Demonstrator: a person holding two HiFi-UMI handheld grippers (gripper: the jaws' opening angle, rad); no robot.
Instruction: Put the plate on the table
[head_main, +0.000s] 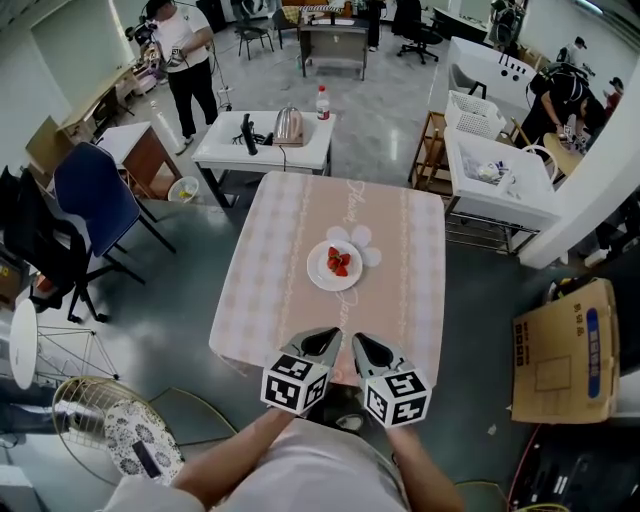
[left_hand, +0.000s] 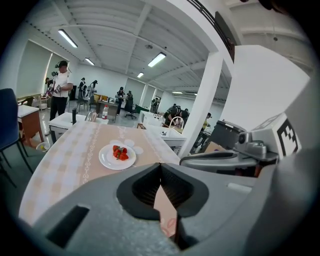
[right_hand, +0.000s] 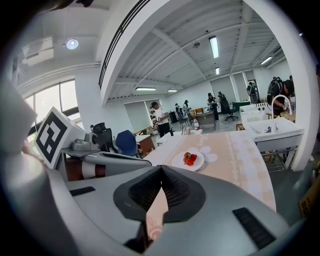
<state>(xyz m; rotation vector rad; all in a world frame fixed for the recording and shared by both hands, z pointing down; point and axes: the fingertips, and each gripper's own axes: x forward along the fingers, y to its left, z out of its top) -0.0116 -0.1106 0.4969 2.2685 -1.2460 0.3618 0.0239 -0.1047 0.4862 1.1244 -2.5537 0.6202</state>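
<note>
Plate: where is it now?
In the head view the plate sits near the middle of the table, strawberries on it, ahead of the left gripper and right gripper.

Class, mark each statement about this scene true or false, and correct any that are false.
1. The plate rests on the table. True.
2. The plate holds sliced bananas. False: it holds strawberries.
3. The left gripper is clamped on the plate. False: its jaws are together with nothing between them, at the table's near edge, apart from the plate.
4. The right gripper has its jaws together. True.
5. A kettle stands on the white table beyond. True.
</note>
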